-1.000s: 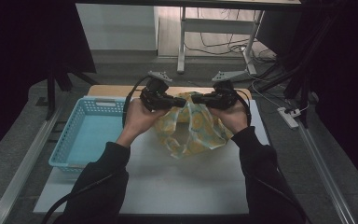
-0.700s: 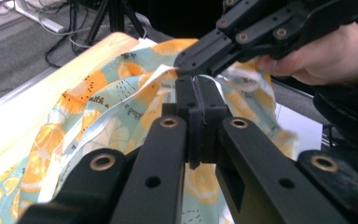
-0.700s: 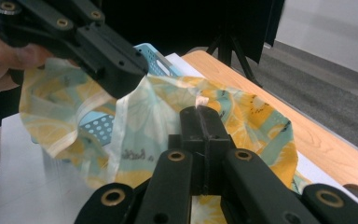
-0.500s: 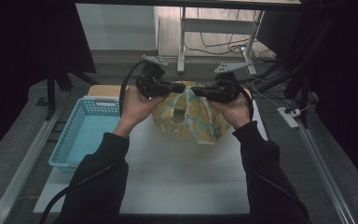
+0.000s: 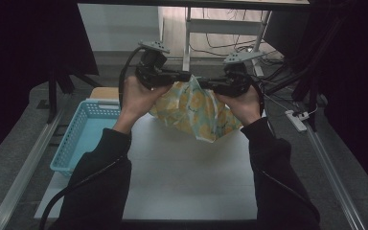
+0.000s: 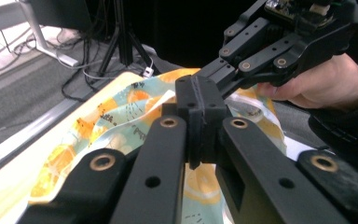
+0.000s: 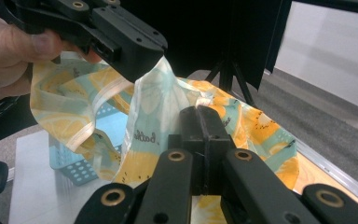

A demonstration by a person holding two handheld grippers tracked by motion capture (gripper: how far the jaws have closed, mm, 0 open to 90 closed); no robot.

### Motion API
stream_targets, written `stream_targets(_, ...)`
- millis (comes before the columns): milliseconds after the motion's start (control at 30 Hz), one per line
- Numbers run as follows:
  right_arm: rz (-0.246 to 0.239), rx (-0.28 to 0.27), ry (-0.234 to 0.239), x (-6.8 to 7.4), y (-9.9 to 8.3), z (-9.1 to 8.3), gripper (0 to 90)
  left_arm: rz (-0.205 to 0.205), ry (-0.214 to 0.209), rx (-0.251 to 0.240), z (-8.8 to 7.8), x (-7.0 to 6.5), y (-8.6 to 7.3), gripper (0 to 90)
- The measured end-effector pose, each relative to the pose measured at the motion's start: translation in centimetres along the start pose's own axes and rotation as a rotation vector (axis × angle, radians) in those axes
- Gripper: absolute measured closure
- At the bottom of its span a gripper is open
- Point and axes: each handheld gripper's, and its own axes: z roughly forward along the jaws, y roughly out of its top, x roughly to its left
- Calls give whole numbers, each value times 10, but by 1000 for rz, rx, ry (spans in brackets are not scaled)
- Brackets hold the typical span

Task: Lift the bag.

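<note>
Both tongs [image 5: 191, 80] shut on cloth [image 5: 196, 108]

Held aloft between left gripper [image 5: 184, 76] and right gripper [image 5: 206, 85], both clamped on the cloth [image 5: 199, 108]; hung across the middle, blocking passage between the hands. Below and nearer the person, bare table [image 5: 191, 177], open to either hand. Off to the left, basket [image 5: 79, 139] along the edge, barring low sweeps there.
</note>
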Motion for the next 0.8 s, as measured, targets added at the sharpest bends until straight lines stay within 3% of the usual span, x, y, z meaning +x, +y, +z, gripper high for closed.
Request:
stream_targets(333,-15,-40,-17,3,21,-11,900,0,14,-63,-12,-3,19,900)
stream_targets(433,-20,-28,-38,1,23,-9,900,15,50,-34,-6,-3,20,900)
stream_targets(567,-17,-5,-66,-4,17,-1,900,4,75,-18,1,3,15,900)
stream_targets(733,-17,22,-100,-10,10,11,900,25,147,20,12,10,11,900)
stream_targets(800,-11,27,-105,-11,8,15,900,25,151,22,15,13,8,900)
